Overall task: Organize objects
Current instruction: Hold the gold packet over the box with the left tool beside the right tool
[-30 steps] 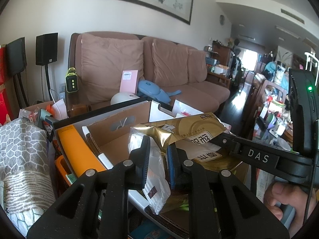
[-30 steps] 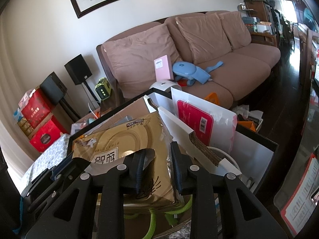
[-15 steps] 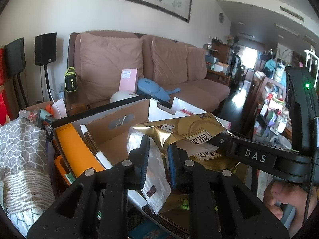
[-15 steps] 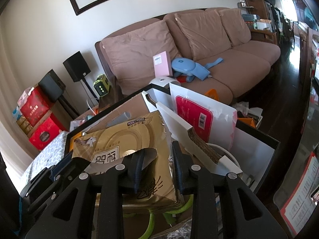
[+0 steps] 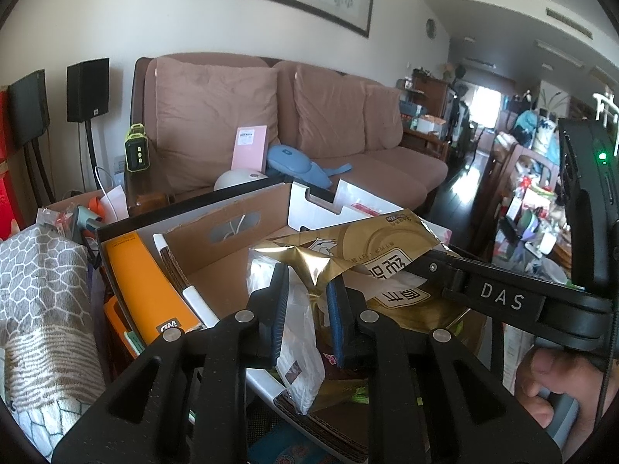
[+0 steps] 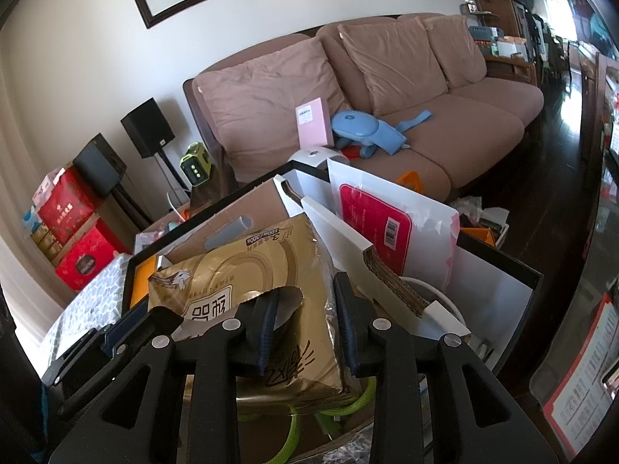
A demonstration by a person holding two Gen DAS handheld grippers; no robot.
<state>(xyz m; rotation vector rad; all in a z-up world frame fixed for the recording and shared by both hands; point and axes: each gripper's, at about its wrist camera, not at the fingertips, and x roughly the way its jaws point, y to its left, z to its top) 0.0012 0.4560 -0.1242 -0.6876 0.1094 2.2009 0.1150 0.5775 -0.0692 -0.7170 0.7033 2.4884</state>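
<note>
The gold tissue pack [image 6: 247,301] is hovering over the cardboard box [image 5: 232,255], unmoved since a second ago. The right gripper [image 6: 303,332] is pinching its body; the left gripper [image 5: 305,309] is pinching its clear end flap. Placement is judged pending.

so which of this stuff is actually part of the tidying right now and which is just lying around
In the job:
- gold tissue pack, gripped at both ends
- left gripper, shut on its torn clear end
- right gripper, clamping the other end
- cardboard box beneath it

Just lying about:
- sofa
- pink card
- blue massager
- black speakers
- red gift boxes
</note>
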